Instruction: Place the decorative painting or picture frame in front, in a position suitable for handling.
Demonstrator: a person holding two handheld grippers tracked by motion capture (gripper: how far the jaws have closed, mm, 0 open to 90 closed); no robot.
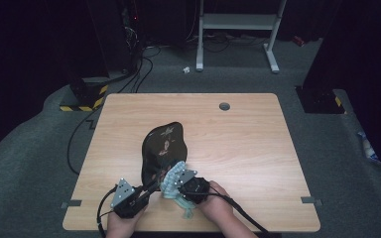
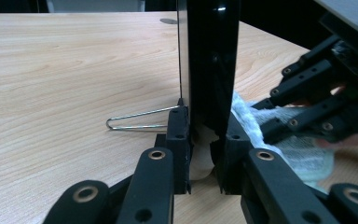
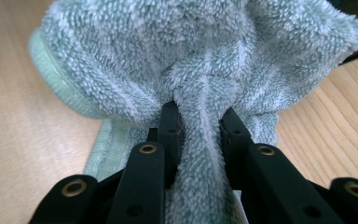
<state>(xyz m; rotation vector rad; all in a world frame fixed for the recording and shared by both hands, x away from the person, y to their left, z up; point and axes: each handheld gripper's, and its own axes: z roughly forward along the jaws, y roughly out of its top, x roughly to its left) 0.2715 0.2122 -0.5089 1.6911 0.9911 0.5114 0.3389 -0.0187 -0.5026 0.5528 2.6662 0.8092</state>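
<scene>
The left tongs (image 2: 200, 154) are clamped on the near edge of a glossy black, leaf-shaped plate with a pale flower pattern (image 1: 162, 146), holding it up on edge; in the left gripper view the plate's dark rim rises straight up from between the jaws. The right tongs (image 3: 199, 126) are pinched on a bunched fold of a fluffy pale teal cloth with a stitched hem (image 3: 168, 60), and in the high view that cloth (image 1: 174, 184) is pressed against the plate's near end, just right of the left tongs.

A thin bent wire stand (image 2: 137, 119) reaches out from the plate's base along the light wooden bench (image 1: 238, 148), on the side away from the cloth. The plate sits left of the bench's middle, toward the near edge, with a small round grommet hole (image 1: 224, 106) well beyond it.

This looks like wiping the plate. The risk lies in that narrow grip on a slick rim: a firm push from the cloth could twist the plate in the jaws or tip it flat onto the bench. The cloth could also slip from its pinch if it drags.
</scene>
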